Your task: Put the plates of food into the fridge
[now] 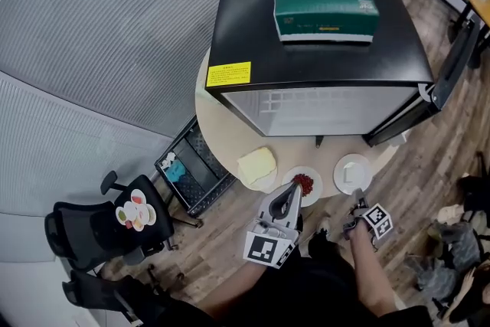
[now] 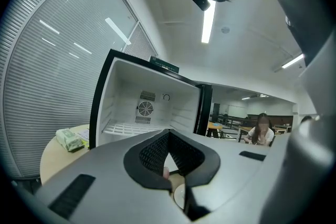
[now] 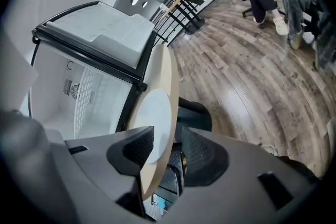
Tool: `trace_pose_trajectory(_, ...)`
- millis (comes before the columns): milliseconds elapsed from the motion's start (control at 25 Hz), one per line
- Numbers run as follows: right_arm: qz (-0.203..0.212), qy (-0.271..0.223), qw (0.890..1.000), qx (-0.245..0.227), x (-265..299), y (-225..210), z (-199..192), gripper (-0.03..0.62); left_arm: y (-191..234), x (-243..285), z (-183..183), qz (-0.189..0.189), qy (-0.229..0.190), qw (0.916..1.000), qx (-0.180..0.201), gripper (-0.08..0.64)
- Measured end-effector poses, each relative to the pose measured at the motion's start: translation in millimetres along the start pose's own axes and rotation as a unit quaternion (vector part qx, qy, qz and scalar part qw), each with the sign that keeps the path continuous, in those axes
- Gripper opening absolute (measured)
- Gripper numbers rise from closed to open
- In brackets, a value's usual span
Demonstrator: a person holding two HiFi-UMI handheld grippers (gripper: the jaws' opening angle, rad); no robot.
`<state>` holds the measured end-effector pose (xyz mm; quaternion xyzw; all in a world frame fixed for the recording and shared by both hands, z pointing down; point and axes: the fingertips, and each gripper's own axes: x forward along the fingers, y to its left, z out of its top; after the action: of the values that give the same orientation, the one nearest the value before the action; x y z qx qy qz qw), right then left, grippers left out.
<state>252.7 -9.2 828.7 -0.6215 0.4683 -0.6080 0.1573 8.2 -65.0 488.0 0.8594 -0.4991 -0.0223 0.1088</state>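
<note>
Right gripper [image 3: 167, 152] has its jaws spread wide and holds nothing. In its own view, the rim of the white plate [image 3: 155, 113] and the edge of the table [image 1: 218, 122] both stand between the two pads. One pad is over the plate and the other is under the table edge, and neither presses on anything. In the head view this plate lies near the table edge, just in front of the open fridge [image 1: 321, 111], and it looks bare, although I cannot be sure of that.

The left gripper [image 1: 294, 192] is closed, pad against pad. Its tip is at the near rim of the plate of red food [image 1: 305, 184], which rests on the table beside the white plate. I see nothing clamped in it.

I judge that the step in hand is the grasp of the white plate, and that no plate is in the fridge yet. For the next move, the lower pad must come between plate and table so that it takes the rim alone. Then the jaws close, and the plate goes level onto the wire shelf [image 2: 131, 128]. The left gripper must open before it can take its plate.
</note>
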Motion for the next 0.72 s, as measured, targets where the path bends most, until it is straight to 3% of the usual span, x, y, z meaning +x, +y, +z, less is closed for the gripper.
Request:
trace_pose_trajectory(240, -0.002, 0.018, 0.999, 0.032, 21, -4, -6, 0.144, 6, 2, -9, -0.005, 0.013, 0.9999, 0.003, 0.005)
trace_pose_trajectory(360, 0.017, 0.015, 0.999, 0.04, 17, 0, -6, 0.073, 4, 1, -12, -0.011, 0.016, 0.9998, 0.006, 0.005)
trace_pose_trajectory(520, 0.037, 0.004, 0.998, 0.055, 8, 0, -6, 0.049, 2, -2, -13, -0.011, 0.015, 0.9998, 0.001, 0.005)
trace_pose_trajectory(720, 0.066, -0.002, 0.997, 0.04, -6, 14, -4, 0.017, -3, -4, -11, -0.019, 0.014, 0.9997, -0.001, 0.005)
